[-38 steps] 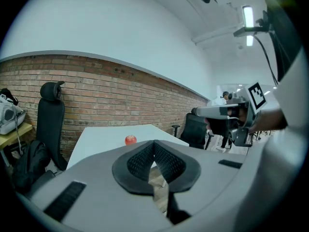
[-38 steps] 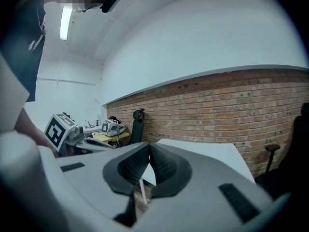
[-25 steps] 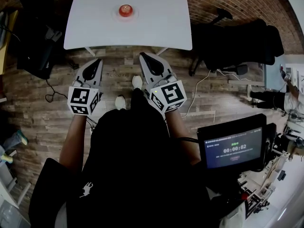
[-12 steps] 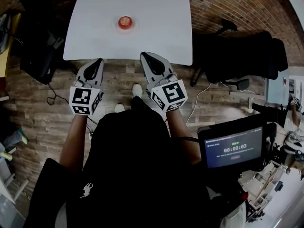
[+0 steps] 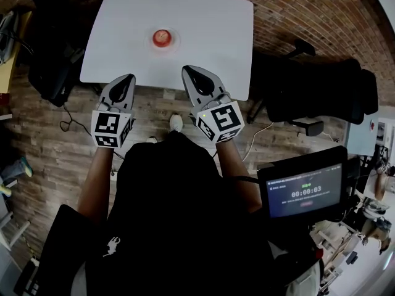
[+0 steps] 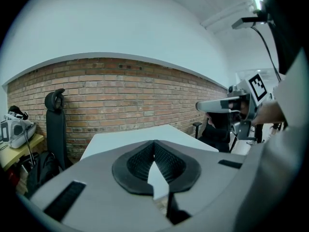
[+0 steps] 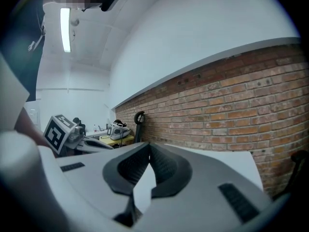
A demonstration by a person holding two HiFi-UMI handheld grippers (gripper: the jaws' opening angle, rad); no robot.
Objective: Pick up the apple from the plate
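Observation:
A red apple [image 5: 162,37] sits on a small white plate [image 5: 171,41] in the middle of the white table [image 5: 210,23], seen in the head view. My left gripper [image 5: 128,78] and right gripper [image 5: 187,70] are side by side at the table's near edge, well short of the apple. Both are shut with nothing in them. In the left gripper view the left gripper [image 6: 154,143] points over the table top [image 6: 116,140]; the apple is hidden behind the jaws. The right gripper [image 7: 148,146] has its jaws meeting at the tip, and the right gripper view shows no apple.
A black office chair [image 5: 321,91] stands right of the table, and a black bag [image 5: 52,73] with cables lies at its left on the wooden floor. A screen with a timer [image 5: 302,193] is at my lower right. A brick wall [image 6: 125,95] runs behind the table.
Both grippers have advanced from over the floor to the table's near edge. The table and apple now sit lower and nearer in the head view.

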